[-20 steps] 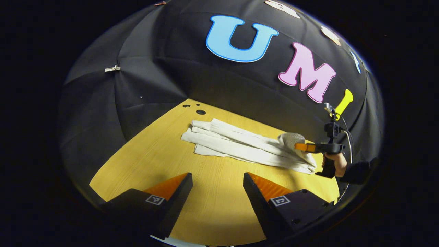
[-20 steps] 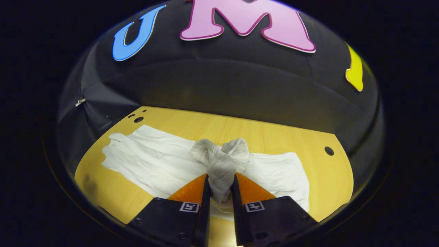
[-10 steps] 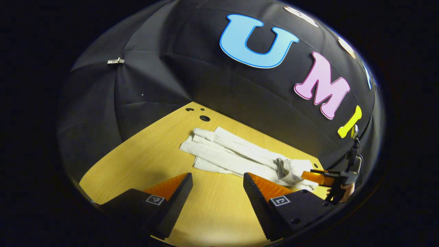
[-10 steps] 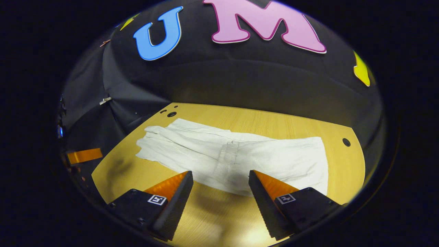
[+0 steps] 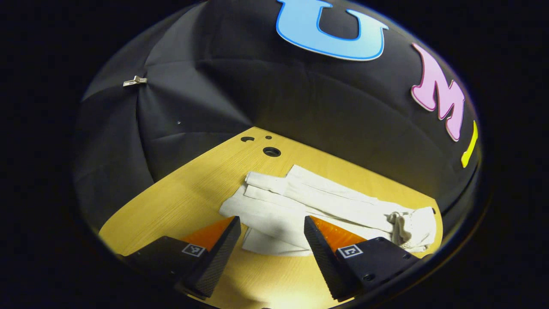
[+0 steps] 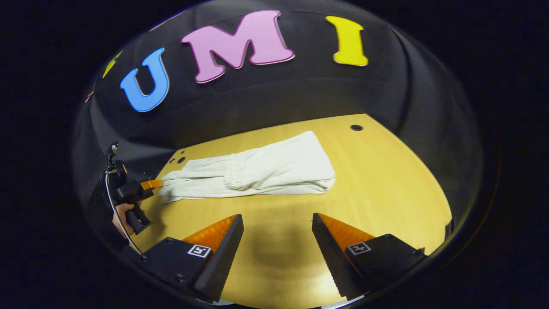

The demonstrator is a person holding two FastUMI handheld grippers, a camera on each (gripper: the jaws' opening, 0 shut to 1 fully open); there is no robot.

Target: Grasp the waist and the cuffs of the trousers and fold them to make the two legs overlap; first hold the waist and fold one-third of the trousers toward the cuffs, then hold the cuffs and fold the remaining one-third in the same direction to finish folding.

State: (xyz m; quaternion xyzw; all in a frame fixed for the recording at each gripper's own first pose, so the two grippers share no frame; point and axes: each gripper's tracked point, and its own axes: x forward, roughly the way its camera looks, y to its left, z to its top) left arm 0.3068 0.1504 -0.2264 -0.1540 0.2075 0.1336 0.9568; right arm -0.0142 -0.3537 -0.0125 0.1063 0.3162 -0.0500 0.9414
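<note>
Trousers [image 5: 317, 206]: cuffs [image 5: 257, 210] lie just ahead between my left gripper [image 5: 272, 240] 's spread fingers; I'd pinch both layers together. Right gripper [image 6: 276, 240] gapes, empty.

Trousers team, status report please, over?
Both tools open: left tool at the cuffs, right tool clear. Trousers flat on table, waist folded over. Nothing obstructing.

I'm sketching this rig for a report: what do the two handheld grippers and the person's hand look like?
Each gripper, left and right, has two wedge-shaped fingers on black blocks, each block bearing a small square black-and-white marker. In the right gripper view, the left gripper shows as a black pistol-grip body with a small upright mount on top and a thin looping cable; the hand grips the handle.
</note>
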